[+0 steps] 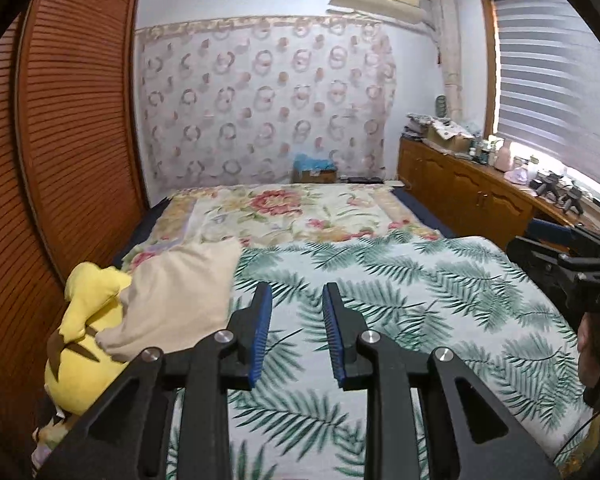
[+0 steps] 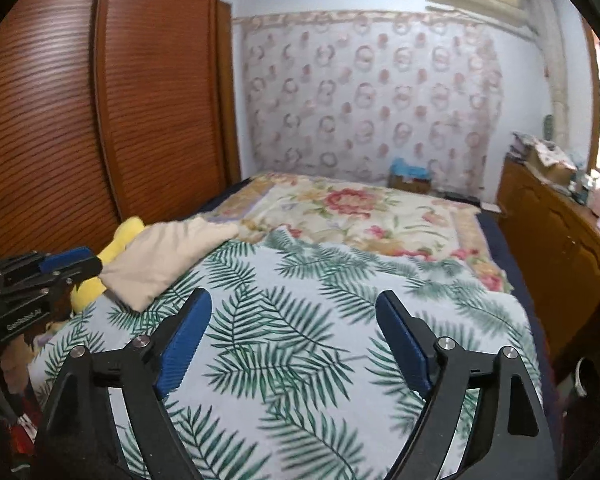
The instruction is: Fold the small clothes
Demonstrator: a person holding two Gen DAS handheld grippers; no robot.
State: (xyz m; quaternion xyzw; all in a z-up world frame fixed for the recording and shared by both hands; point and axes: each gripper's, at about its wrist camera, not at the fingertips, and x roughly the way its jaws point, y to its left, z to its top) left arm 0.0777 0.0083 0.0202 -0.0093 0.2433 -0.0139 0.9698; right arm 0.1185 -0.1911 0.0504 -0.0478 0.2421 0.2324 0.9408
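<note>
Left wrist view shows a bedroom with a bed filling most of the frame, its near half covered by a palm-leaf blanket and its far half by a flowered quilt. Slatted wooden wardrobe doors run along the left, and a low wooden cabinet sits under the window on the right. On the bed's left edge lies a folded beige cloth, the only small garment you can make out, resting partly on a yellow plush toy and partly on the palm-leaf blanket. Your left gripper hangs above the blanket with its jaws a narrow way apart and nothing between them. Your right gripper also holds nothing, its jaws spread wide over bare blanket. The beige cloth lies to the left of both tools, its long axis running from the near left up toward the bed's middle. Your left gripper is just beside its right edge, so it is the nearer one; your right gripper is well apart from it and would have to cross leftward to reach it.
</note>
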